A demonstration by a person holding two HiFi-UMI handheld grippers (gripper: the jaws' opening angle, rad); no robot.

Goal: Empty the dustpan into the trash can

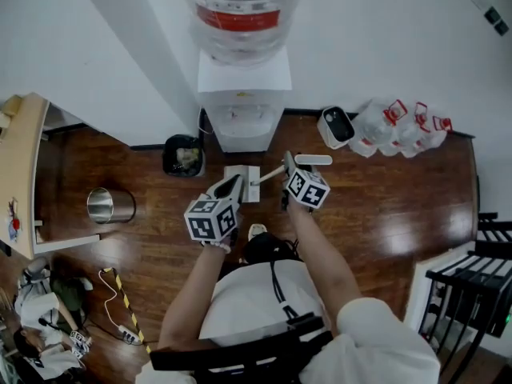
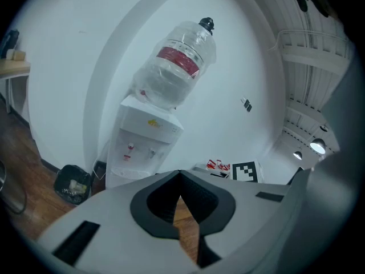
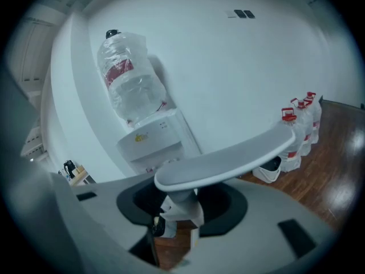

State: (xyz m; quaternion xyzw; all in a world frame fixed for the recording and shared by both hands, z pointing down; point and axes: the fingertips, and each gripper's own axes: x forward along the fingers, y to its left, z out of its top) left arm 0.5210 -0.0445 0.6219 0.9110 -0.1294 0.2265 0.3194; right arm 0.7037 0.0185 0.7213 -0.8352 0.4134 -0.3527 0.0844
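A white dustpan (image 1: 244, 184) stands on the wooden floor in front of the water dispenser, and its long handle ends in a flat top grip (image 1: 314, 160). My right gripper (image 1: 288, 168) is shut on the handle's stem just under that grip; in the right gripper view the stem (image 3: 183, 203) sits between the dark pads below the flat grip (image 3: 228, 158). My left gripper (image 1: 232, 185) hovers beside the pan with its jaws shut and empty (image 2: 180, 178). The black trash can (image 1: 183, 154) with litter inside stands to the left of the dispenser, also seen in the left gripper view (image 2: 73, 182).
A white water dispenser (image 1: 242, 102) with a large bottle stands against the wall. A steel bin (image 1: 110, 206) lies at the left near a wooden desk (image 1: 20, 166). Spare water bottles (image 1: 396, 126) and a white container (image 1: 336, 126) sit at the right. Black racks (image 1: 472, 286) are at the right edge.
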